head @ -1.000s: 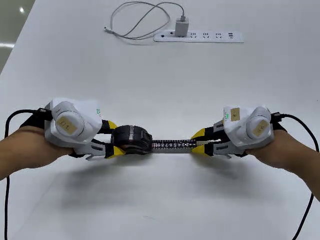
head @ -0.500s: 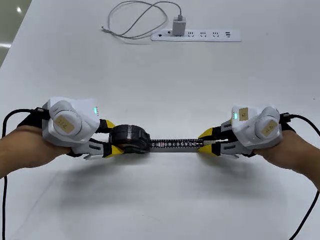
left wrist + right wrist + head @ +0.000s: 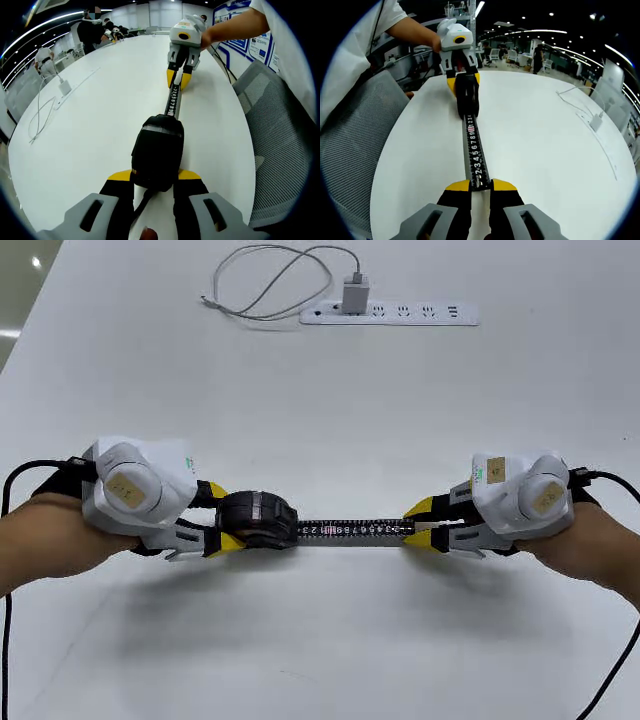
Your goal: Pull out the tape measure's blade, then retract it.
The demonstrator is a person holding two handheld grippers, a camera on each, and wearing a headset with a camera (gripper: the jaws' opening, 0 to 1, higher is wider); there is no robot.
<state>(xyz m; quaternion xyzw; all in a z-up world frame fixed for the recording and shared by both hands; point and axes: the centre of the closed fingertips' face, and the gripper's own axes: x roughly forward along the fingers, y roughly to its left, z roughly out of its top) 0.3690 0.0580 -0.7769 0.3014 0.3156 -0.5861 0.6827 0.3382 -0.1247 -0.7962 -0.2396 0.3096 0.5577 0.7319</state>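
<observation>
The black tape measure case [image 3: 258,519] sits low over the white table, with my left gripper [image 3: 222,517] shut on it; the case [image 3: 158,151] stands between the yellow-tipped jaws in the left gripper view. Its dark numbered blade [image 3: 355,530] runs right to my right gripper [image 3: 417,523], which is shut on the blade's end. In the right gripper view the blade [image 3: 474,155] stretches from the gripper [image 3: 479,186] toward the case [image 3: 468,97] and the left gripper [image 3: 461,79]. The right gripper [image 3: 180,77] shows far off in the left gripper view.
A white power strip [image 3: 395,312] with a plugged charger [image 3: 354,292] and a looped white cable [image 3: 262,280] lies at the far side of the table [image 3: 330,420]. A grey mesh chair [image 3: 280,135] stands by the table's near edge. People stand in the background.
The right gripper has moved further right with the blade's end, so more blade is out of the case. The left gripper and case stay about where they were.
</observation>
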